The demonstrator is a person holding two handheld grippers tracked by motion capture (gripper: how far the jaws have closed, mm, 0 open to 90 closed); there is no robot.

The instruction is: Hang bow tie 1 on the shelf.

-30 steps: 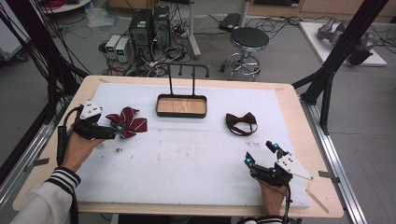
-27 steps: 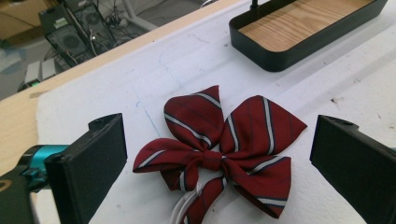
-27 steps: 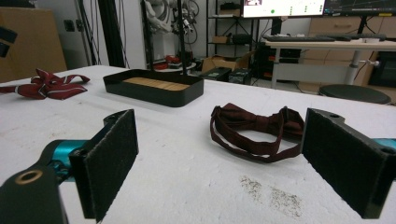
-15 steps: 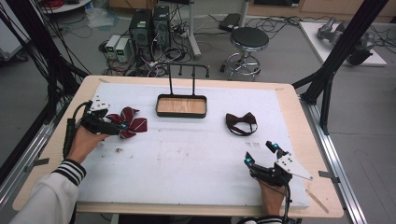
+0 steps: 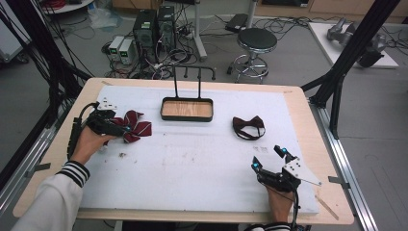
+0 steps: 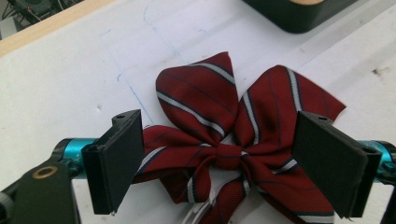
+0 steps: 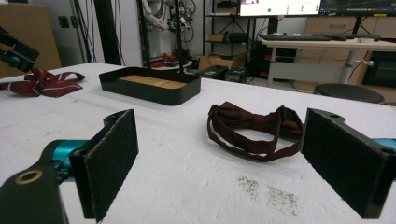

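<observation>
A red striped bow (image 5: 138, 128) lies on the white mat at the left. My left gripper (image 5: 124, 129) is open over it. In the left gripper view the two jaws stand wide on either side of the bow (image 6: 224, 121), around its knot, without pressing it. A dark maroon bow tie (image 5: 248, 127) with its strap lies right of centre. My right gripper (image 5: 268, 158) rests open near the front right, well short of that bow tie (image 7: 254, 128), with nothing between its pads. The striped bow (image 7: 44, 80) and the left gripper's tip show far off in the right gripper view.
A black tray (image 5: 186, 119) with a wooden floor and a tall wire handle stands at the back middle of the mat, between the two bows; its wall (image 7: 149, 91) is in the right gripper view. Dark specks (image 7: 268, 191) mark the mat. Table edges frame the mat.
My left hand and gripper have shifted a little away from me and onto the striped bow. The right gripper and both bows have not moved.
</observation>
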